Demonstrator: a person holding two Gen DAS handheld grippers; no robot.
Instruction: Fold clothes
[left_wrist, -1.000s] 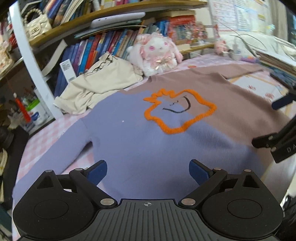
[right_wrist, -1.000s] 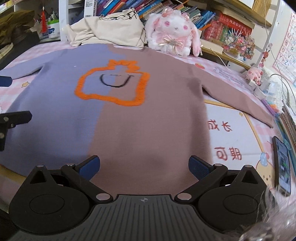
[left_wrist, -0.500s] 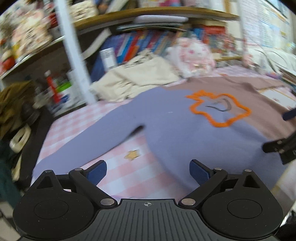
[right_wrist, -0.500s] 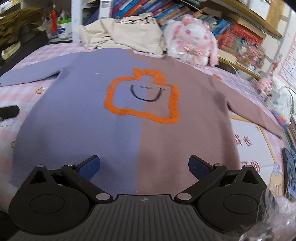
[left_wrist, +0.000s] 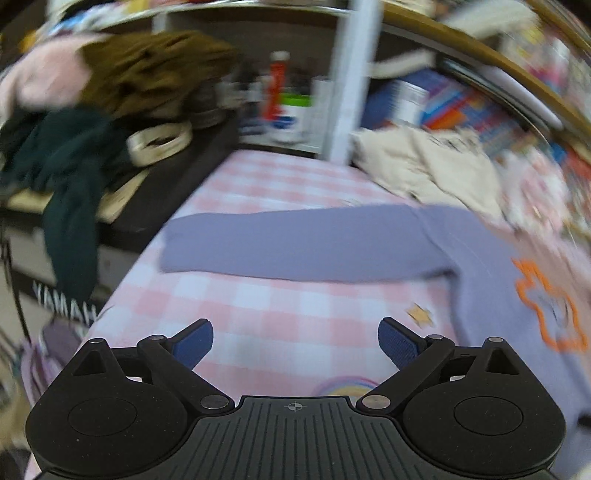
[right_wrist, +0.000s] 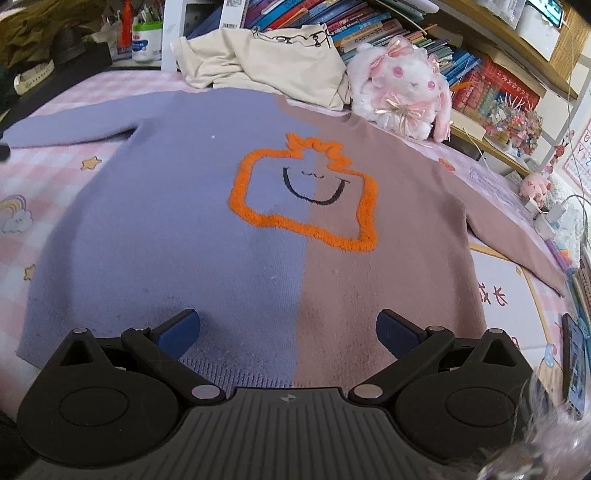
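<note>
The whole sweater (right_wrist: 258, 240) is being framed by the spread right claw (right_wrist: 288, 330); only its purple sleeve (left_wrist: 295, 247) is being shown beyond the spread left claw (left_wrist: 295, 341).

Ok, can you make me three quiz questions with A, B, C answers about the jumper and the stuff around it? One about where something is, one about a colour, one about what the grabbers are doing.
1. Where does the bunny toy sit?
A. Past the sweater's brown shoulder, by the books
B. On the purple sleeve
C. Between the fingers

2. What colour is the fuzzy outline on the sweater?
A. Green
B. Orange
C. White

3. What is the left hand-held gripper doing?
A. Shut on the sleeve
B. Shut on the cream garment
C. Open, holding nothing

Answers: 1 A, the right view shows it beyond the brown half, in front of the bookshelf. 2 B, the outline is bright orange. 3 C, its fingers stand wide apart over the checked cloth, short of the purple sleeve.
</note>
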